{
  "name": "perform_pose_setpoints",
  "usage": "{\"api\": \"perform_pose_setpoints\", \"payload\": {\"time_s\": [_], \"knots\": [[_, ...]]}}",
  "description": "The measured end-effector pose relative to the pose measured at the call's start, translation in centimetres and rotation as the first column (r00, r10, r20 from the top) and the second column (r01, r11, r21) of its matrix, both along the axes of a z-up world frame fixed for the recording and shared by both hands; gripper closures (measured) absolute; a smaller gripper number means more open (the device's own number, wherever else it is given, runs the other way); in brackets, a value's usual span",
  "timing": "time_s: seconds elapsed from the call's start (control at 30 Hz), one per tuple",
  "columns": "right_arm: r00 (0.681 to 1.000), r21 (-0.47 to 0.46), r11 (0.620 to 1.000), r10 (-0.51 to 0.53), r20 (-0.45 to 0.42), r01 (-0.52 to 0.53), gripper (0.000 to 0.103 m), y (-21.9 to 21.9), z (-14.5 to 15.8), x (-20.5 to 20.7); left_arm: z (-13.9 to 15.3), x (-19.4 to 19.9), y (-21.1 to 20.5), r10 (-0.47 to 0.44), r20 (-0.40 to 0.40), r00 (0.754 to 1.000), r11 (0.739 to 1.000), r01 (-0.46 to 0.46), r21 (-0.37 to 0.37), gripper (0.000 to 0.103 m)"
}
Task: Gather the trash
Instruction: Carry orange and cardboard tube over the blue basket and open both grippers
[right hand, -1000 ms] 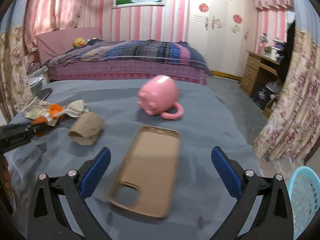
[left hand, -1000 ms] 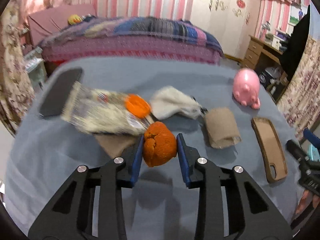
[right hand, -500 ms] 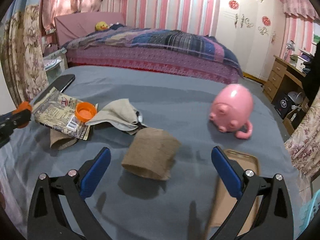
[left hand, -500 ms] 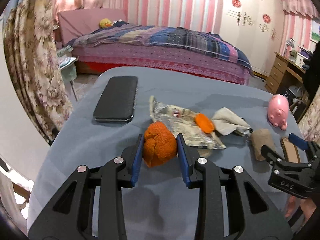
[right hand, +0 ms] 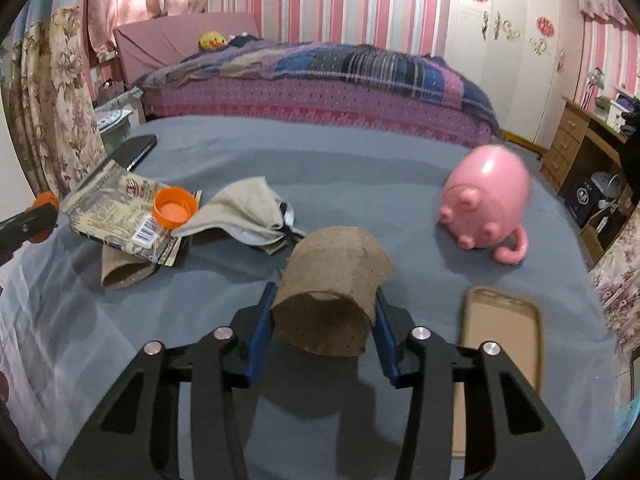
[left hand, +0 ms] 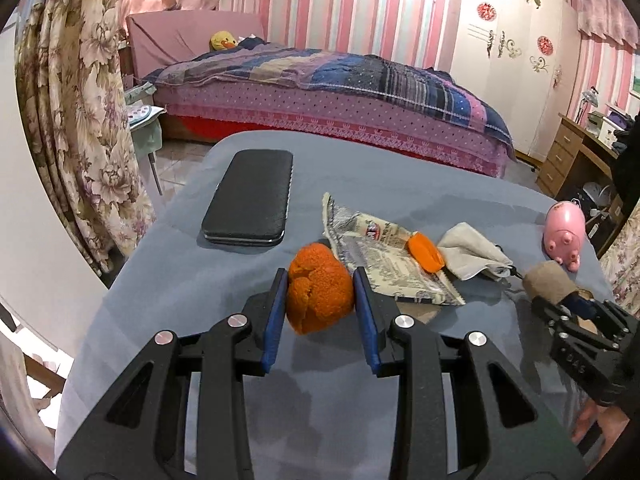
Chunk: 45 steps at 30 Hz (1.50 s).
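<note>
My left gripper (left hand: 320,300) is shut on an orange peel (left hand: 320,289) and holds it above the grey table (left hand: 200,280). My right gripper (right hand: 324,320) is shut on a brown cardboard tube (right hand: 330,292); the tube also shows in the left wrist view (left hand: 548,280). On the table lie a printed wrapper (right hand: 120,212), an orange bottle cap (right hand: 175,211), a crumpled beige cloth (right hand: 244,212) and a flattened brown tube (right hand: 124,272) under the wrapper.
A black phone (left hand: 250,196) lies at the table's far left. A pink pig mug (right hand: 486,200) and a tan phone case (right hand: 502,336) sit at the right. A light blue basket (right hand: 628,432) stands on the floor at the right. A bed stands behind the table.
My left gripper has drawn back and left with the orange peel. My right gripper has moved left from the phone case to the cardboard tube and closed on it.
</note>
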State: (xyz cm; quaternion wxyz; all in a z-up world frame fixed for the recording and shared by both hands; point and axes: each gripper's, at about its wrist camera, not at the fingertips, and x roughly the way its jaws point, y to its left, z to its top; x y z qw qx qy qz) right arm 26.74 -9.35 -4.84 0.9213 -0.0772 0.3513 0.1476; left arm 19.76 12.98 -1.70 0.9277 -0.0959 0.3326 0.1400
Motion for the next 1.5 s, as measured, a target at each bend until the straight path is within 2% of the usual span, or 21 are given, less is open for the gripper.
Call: {"api": "perform_pose_setpoints", "payload": {"time_s": [0.13,0.3,0.5,0.67,0.77,0.97,1.13,1.3,1.37,1.5], "knots": [[0.999,0.012,1.0,-0.013,0.043,0.013,0.059,-1.8,1.6,-1.7,0.2,0.0,-0.8,-0.016,0.004,1.0,1.0,0.016,0.012,0.071],[0.995,-0.016,0.999,-0.046,0.093,0.048,0.059,-5.4,3.4,-4.3,0.7,-0.4,-2.5,-0.053,0.028,0.998,0.998,0.052,0.04,0.071],[0.986,-0.024,0.992,-0.12,0.118,0.124,0.058,-10.9,4.7,-7.1,1.1,-1.1,-4.9,-0.115,0.051,0.992,0.993,0.116,-0.013,0.071],[0.969,-0.014,0.978,-0.206,0.138,0.209,0.058,-16.2,5.6,-9.6,1.0,-1.6,-7.9,-0.184,0.051,0.982,0.983,0.184,0.011,0.071],[0.958,0.004,0.968,-0.251,0.137,0.253,0.058,-18.8,5.7,-10.8,0.9,-1.8,-9.8,-0.225,0.048,0.973,0.974,0.226,-0.02,0.071],[0.923,0.001,0.934,-0.352,0.156,0.357,0.058,-24.3,5.4,-13.6,0.9,-2.4,-14.3,-0.319,0.058,0.946,0.947,0.321,-0.026,0.071],[0.894,0.032,0.906,-0.422,0.15,0.422,0.058,-28.2,5.0,-15.1,0.8,-2.9,-17.5,-0.388,0.057,0.92,0.919,0.391,-0.056,0.071],[0.865,0.048,0.879,-0.476,0.158,0.474,0.058,-31.2,4.9,-16.2,1.4,-2.4,-21.8,-0.452,0.064,0.89,0.89,0.454,-0.028,0.071],[0.853,0.049,0.869,-0.494,0.166,0.493,0.058,-32.3,5.0,-16.6,1.6,-2.1,-23.7,-0.48,0.073,0.874,0.874,0.484,-0.043,0.071],[0.826,0.047,0.843,-0.534,0.181,0.535,0.058,-34.8,5.2,-17.8,1.7,-2.0,-28.9,-0.563,0.08,0.822,0.822,0.568,-0.046,0.071]]}}
